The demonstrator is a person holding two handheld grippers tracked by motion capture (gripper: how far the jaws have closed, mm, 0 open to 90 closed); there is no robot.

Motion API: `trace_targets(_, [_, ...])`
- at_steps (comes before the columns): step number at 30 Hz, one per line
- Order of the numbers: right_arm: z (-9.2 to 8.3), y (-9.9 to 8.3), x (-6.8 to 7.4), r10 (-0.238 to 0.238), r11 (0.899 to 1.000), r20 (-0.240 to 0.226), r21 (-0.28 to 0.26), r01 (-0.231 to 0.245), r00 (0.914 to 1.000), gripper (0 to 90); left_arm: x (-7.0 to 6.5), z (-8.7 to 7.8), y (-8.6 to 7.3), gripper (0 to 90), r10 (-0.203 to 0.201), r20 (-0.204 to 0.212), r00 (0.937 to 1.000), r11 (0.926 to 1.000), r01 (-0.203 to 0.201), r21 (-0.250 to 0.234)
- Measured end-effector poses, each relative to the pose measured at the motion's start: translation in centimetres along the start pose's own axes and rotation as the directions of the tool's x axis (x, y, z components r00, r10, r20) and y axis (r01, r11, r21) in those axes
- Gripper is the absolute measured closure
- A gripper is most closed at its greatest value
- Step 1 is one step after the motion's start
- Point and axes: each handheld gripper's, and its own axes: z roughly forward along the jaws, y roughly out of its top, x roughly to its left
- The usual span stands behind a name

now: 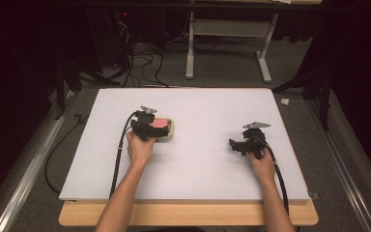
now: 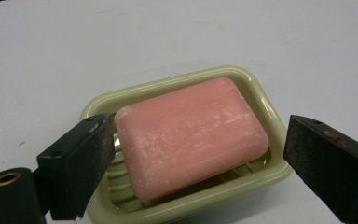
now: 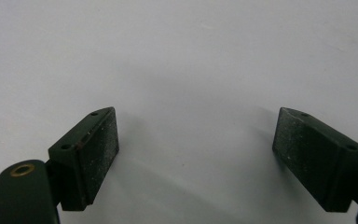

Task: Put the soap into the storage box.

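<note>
My left gripper [image 2: 193,158] jaws stand wide astride the pink soap [image 2: 191,137] in its dish [image 2: 265,105] mid-bench; right gripper [image 3: 196,158] jaws wide over bare bench [image 3: 177,56]

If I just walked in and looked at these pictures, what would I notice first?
Probably the pink soap, lying in a pale green soap dish on the white table. The left tongs are open around it, one jaw on each side. Over on the right, the right tongs are open above bare table.
</note>
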Motion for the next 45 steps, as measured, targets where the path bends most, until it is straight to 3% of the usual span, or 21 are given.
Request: trace_targets(45, [0.0, 0.0, 0.0, 0.000, 1.000, 0.000, 0.000, 0.000, 1.0000, 15.0, 0.1, -4.6, -0.8, 12.7, 0.062, 0.073, 0.9954, 0.9953, -0.057, -0.079])
